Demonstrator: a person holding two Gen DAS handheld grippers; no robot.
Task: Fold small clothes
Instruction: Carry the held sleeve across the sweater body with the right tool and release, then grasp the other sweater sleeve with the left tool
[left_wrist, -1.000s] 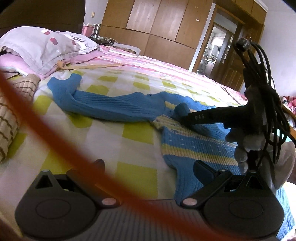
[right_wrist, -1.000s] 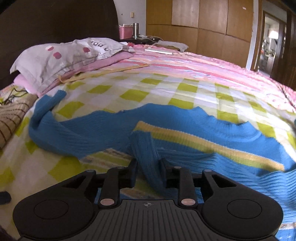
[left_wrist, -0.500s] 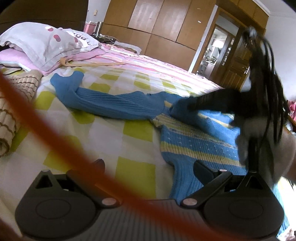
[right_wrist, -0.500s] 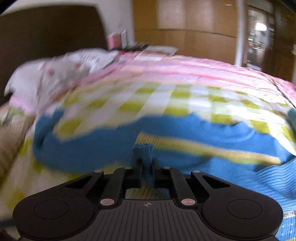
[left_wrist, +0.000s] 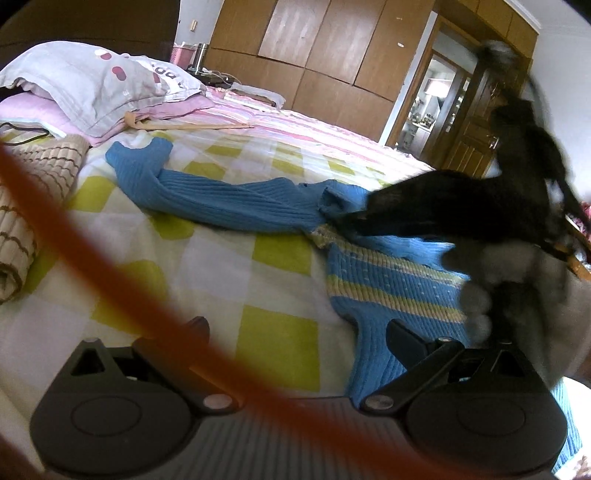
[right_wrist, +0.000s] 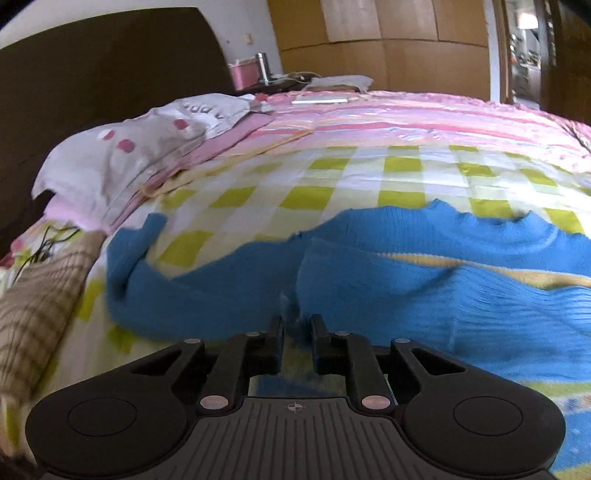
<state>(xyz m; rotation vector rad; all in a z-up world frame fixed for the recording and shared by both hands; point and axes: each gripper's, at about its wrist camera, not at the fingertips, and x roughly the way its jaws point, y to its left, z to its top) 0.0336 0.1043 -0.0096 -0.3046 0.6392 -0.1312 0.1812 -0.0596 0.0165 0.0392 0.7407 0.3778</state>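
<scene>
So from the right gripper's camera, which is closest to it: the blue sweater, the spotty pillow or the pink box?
From the right gripper, nearest first:
1. Blue sweater, right at the opening jaws, a fold between them.
2. Spotty pillow, farther up the bed, on the left.
3. Pink box, beyond the bed, by the headboard.

Wooden wardrobes (left_wrist: 332, 55) line the far wall — an open doorway (left_wrist: 436, 99) glows beside them. A dark headboard (right_wrist: 110, 74) backs the bed (right_wrist: 369, 173).

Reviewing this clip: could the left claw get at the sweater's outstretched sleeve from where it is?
Probably yes. The left claw stands wide open, and only bare checked sheet lies between it and the sleeve; the right claw is off at the shoulder end.
</scene>
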